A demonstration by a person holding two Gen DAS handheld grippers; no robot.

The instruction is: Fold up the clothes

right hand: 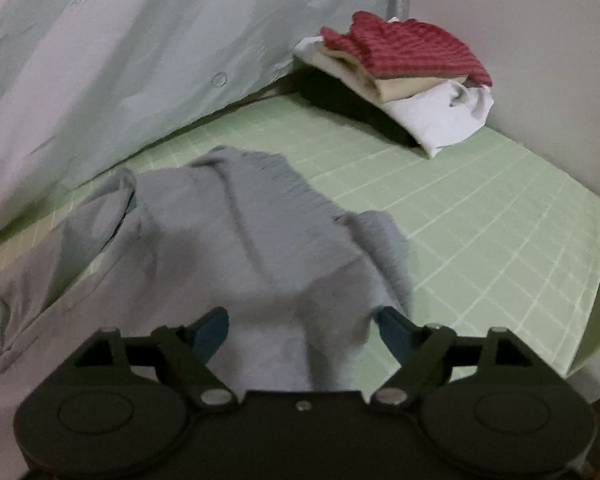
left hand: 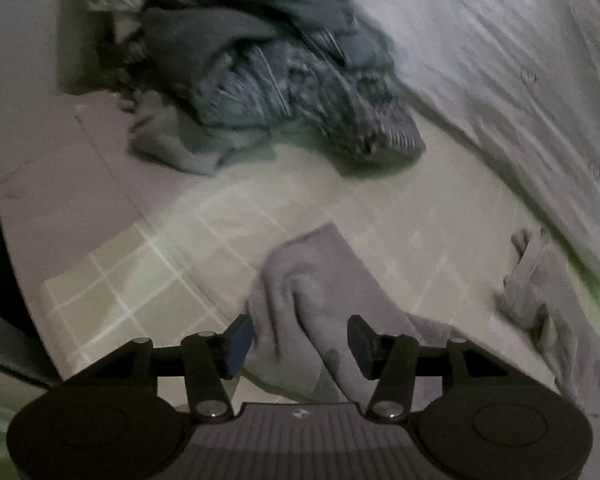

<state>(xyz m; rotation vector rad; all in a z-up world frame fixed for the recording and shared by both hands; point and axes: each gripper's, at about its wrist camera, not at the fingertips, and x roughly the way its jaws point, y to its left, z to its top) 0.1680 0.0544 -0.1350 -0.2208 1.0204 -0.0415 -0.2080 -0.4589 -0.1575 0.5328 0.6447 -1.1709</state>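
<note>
Lying rumpled across the green checked bed sheet (right hand: 480, 208), the grey garment (right hand: 228, 232) fills the near ground of both wrist views; no basket, box or other container shows in either. Its cloth is soft, pale grey and creased, with a ribbed band along the far edge in the right wrist view and a dark seam running down its middle. The right hand-held gripper (right hand: 304, 330) has its blue-padded fingers (right hand: 210, 330) spread wide, and a raised fold of the grey garment sits between them; whether the pads touch the cloth cannot be told through the blur. The left hand-held gripper (left hand: 300, 342) is likewise spread apart, with a bunched fold of the same grey garment (left hand: 312, 292) rising between its fingers (left hand: 240, 344), the left pad just beside the cloth's edge. Farther off in the left view, a heap of dark blue-grey clothes (left hand: 260, 76) lies unfolded on the bed, well apart from the gripper. In the right view, a stack of folded clothes (right hand: 404, 76) rests at the far corner of the bed, a red striped piece on top, a cream one under it and white beneath. A pale printed quilt (right hand: 120, 72) is banked up along the far side.
</note>
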